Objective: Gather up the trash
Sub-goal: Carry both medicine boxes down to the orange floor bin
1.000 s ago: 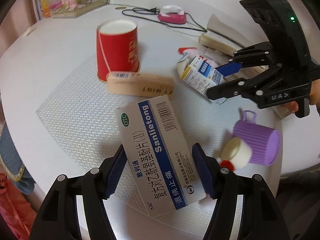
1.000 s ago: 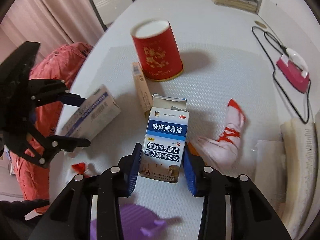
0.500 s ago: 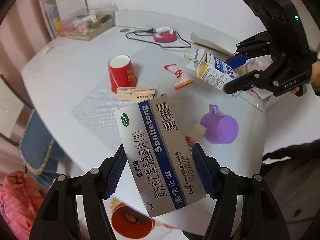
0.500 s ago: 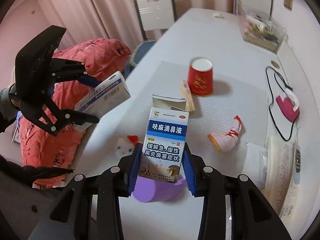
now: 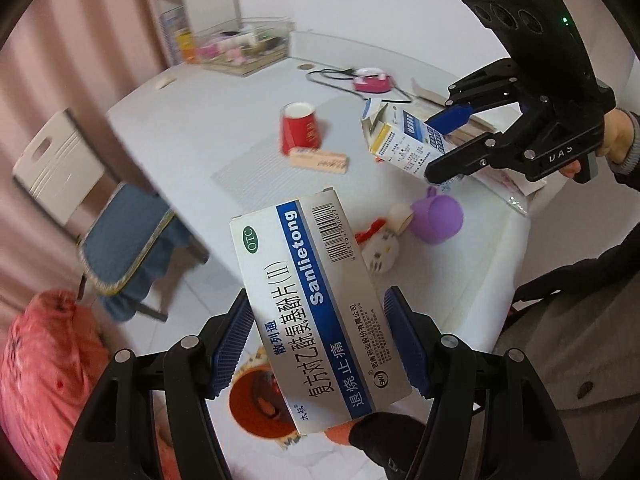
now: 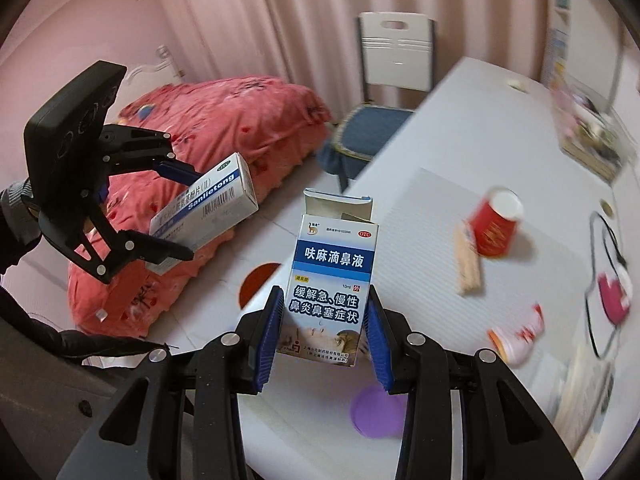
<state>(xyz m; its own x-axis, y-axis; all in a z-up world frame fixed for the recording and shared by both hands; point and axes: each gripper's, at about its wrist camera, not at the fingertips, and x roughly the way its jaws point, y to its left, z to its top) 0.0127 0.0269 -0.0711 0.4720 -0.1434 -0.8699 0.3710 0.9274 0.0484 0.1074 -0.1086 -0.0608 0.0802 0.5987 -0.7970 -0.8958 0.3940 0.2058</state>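
My left gripper is shut on a white and blue Sanlietong medicine box, held in the air off the table's near edge; it also shows in the right wrist view. My right gripper is shut on a small blue nasal-drops box with its top flap open, held above the table; it also shows in the left wrist view. An orange bin stands on the floor below the left gripper. A red paper cup, a tan mint box and a crumpled red-white tube lie on the table.
A purple cup and a small plush toy lie near the white table's edge. A pink device with a cable and a clear organiser are at the back. A chair and a red bed stand beside the table.
Both grippers have risen and pulled back from the table with their boxes. The left view now looks over the table's edge at the floor and the orange bin.
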